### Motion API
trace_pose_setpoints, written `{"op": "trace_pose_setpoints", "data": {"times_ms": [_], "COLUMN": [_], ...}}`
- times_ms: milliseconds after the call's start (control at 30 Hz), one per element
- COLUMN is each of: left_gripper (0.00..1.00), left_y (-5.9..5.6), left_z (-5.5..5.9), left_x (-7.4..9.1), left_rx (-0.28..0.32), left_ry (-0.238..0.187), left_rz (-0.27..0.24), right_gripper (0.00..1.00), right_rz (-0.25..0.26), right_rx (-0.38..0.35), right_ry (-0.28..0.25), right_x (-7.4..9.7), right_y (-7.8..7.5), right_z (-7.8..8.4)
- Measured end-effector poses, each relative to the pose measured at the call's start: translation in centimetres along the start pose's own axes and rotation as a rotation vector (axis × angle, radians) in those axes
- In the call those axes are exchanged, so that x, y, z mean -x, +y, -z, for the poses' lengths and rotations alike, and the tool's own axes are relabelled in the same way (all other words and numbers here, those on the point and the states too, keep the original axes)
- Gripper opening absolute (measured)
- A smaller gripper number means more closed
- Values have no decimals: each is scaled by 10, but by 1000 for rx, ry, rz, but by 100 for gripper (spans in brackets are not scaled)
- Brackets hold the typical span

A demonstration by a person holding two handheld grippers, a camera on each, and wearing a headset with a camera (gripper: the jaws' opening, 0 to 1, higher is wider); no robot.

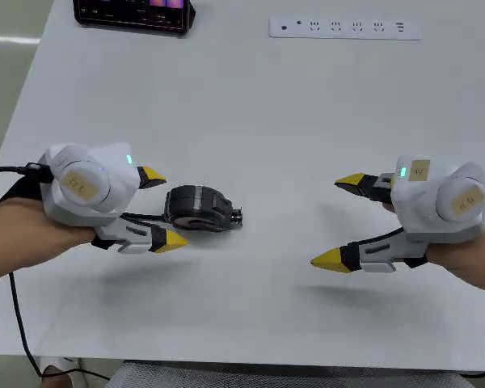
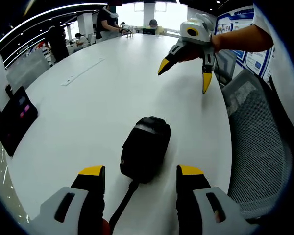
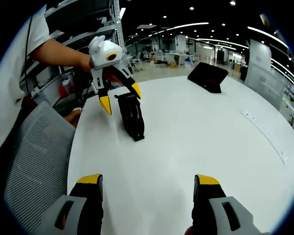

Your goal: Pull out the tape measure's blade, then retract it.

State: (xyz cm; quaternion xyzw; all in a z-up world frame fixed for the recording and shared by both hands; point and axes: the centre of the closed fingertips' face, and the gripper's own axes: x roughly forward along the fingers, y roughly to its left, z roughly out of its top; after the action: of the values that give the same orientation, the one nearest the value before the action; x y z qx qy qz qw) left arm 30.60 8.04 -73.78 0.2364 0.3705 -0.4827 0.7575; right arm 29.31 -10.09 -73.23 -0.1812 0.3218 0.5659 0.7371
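Left gripper (image 1: 171,207): its jaws are standing wide, flanking the tape measure without closing on it.
Tape measure (image 1: 198,208): it is lying on the tabletop (image 1: 267,121) between the left jaws' tips (a small gap showing on either side), hook end pointing toward the right jaws.
Right gripper (image 1: 327,221): its jaws are spreading wide, holding nothing, facing the tape measure from well apart.

Open tabletop (image 1: 275,145) between left tongs (image 1: 171,208) and right tongs (image 1: 327,221); tape measure (image 1: 198,208) blocks near left; power strip (image 1: 344,28) far.
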Motion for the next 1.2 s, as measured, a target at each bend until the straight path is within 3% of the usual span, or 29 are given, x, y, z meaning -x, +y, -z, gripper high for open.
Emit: {"op": "trace_pose_setpoints", "data": {"times_ms": [533,900,1200], "left_gripper": [32,30,30], "left_y": [3,-1,-3], "left_z": [-2,1,1], "left_x": [-14,-21,-22], "left_rx": [-23,-54,-40], "left_ry": [26,45,50], "left_rz": [30,52,70], "right_gripper": [75,74,69], "right_rz": [-8,-19,-27], "right_rx": [-12,-17,0], "right_ry": [-6,-9,-9], "right_x": [-7,-12,-17], "right_y": [0,3,1], "right_z": [1,4,5]}}
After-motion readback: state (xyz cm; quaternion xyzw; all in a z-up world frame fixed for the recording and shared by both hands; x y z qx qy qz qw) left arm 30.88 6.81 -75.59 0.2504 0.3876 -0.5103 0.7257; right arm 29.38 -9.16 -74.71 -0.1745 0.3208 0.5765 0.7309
